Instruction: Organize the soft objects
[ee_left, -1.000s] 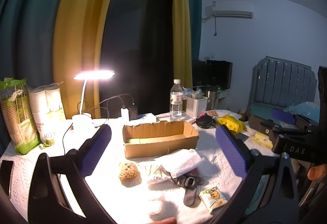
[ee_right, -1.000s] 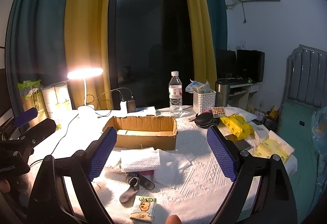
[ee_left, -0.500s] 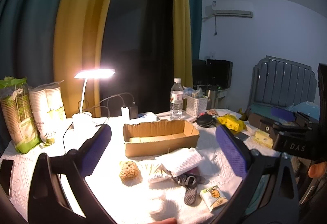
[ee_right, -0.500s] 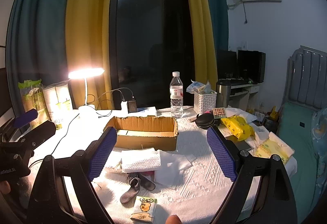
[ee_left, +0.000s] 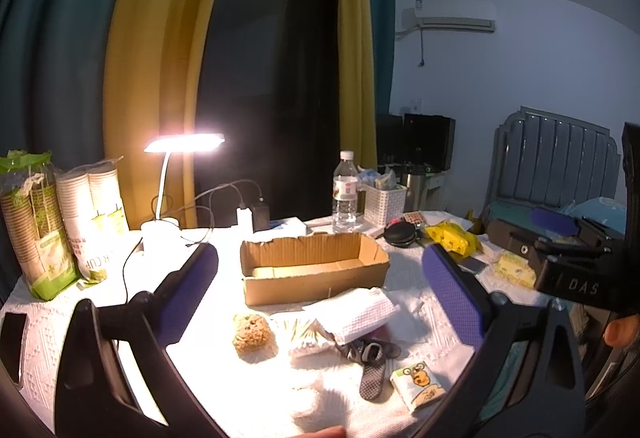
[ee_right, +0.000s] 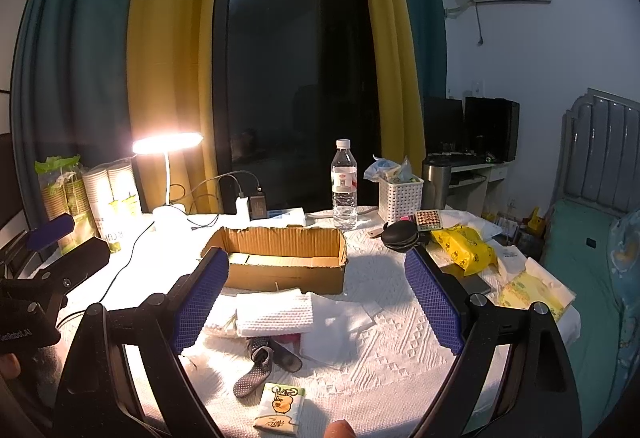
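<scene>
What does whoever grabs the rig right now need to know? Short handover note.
Left gripper: open, nothing held.
Right gripper: open, nothing held.
Cardboard box: looks empty, mid-table.
In front of the box: folded white towel, grey socks, tissue pack, brown sponge.
Done: nothing boxed yet.
Left: presumably move each soft item into the box.

White-clothed table (ee_right: 384, 338): a cardboard box (ee_right: 280, 258) sits mid-table, a folded towel (ee_right: 274, 312) just in front of it, and a grey sock (ee_right: 256, 370) and tissue pack (ee_right: 280, 406) lie toward the near edge. Lamp (ee_right: 168, 174), bottle (ee_right: 344, 190) and white basket (ee_right: 400, 198) line the far edge.
</scene>
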